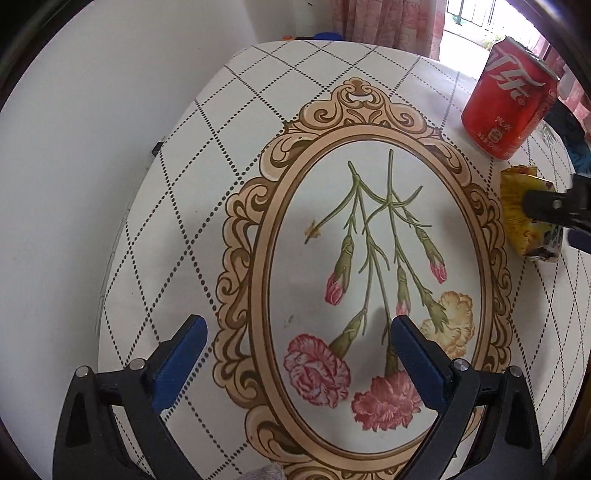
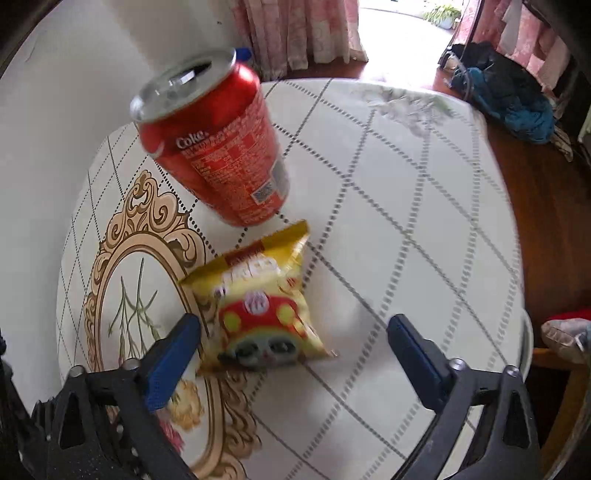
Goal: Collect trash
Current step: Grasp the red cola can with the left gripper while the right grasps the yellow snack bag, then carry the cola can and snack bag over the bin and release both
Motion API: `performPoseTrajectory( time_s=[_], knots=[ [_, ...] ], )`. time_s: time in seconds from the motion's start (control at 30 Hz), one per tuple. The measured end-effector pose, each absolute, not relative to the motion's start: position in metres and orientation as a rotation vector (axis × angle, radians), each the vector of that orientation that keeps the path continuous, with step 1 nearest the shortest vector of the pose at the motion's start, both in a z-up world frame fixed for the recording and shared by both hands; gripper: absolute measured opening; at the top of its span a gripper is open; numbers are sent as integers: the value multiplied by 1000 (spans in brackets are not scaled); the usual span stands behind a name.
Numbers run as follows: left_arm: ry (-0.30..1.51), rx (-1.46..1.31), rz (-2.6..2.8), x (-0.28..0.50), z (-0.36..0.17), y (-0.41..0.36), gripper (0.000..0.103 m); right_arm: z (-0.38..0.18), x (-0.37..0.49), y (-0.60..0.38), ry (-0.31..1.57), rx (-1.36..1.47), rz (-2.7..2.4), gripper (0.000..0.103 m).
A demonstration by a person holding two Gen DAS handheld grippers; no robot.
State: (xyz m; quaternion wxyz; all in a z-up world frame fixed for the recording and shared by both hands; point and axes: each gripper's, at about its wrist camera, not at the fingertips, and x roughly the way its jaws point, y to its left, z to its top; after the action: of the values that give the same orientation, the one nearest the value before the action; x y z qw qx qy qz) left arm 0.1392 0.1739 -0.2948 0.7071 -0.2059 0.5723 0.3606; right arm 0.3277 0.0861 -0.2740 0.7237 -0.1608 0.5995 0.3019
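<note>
A red Coke can stands upright on the round patterned table, its top opened. Just in front of it lies a yellow snack packet. My right gripper hovers over the packet with jaws open; the packet lies between the blue fingers, closer to the left one, and I cannot tell whether that finger touches it. In the left wrist view the can and the packet sit at the far right, partly covered by the right gripper's black body. My left gripper stands open above the flower medallion, nothing between its fingers.
A white wall runs close behind the table's left side. Pink curtains hang at the back. A dark blue bundle of cloth lies on the wooden floor to the right, and a red and grey cushion sits past the table's right edge.
</note>
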Motion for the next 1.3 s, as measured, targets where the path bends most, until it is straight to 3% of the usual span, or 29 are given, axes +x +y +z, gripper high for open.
performPoseTrajectory(
  time_s=[0.13,0.2,0.27,0.53,0.77,1.23,1.3],
  knots=[
    [1274,-460,792,140,-299,174,102,-282,325,91,1336,-341,711,78],
    [1276,-463,788,140,-300,174,102,-282,322,92,1342,-335,736,53],
    [1274,-462,780,146,-298,171,102,-278,317,89,1333,-341,746,50],
    [1208,-472,718,179,-269,151,102,-258,336,24,1320,-267,659,49],
    [1130,-443,618,255,-235,145,102,-261,396,-14,1317,-248,505,49],
    [1125,-374,550,349,-234,160,100,-260,449,14,1320,-252,478,48],
    [1112,-360,545,352,-233,159,95,-259,450,16,1320,-255,481,48]
  ],
)
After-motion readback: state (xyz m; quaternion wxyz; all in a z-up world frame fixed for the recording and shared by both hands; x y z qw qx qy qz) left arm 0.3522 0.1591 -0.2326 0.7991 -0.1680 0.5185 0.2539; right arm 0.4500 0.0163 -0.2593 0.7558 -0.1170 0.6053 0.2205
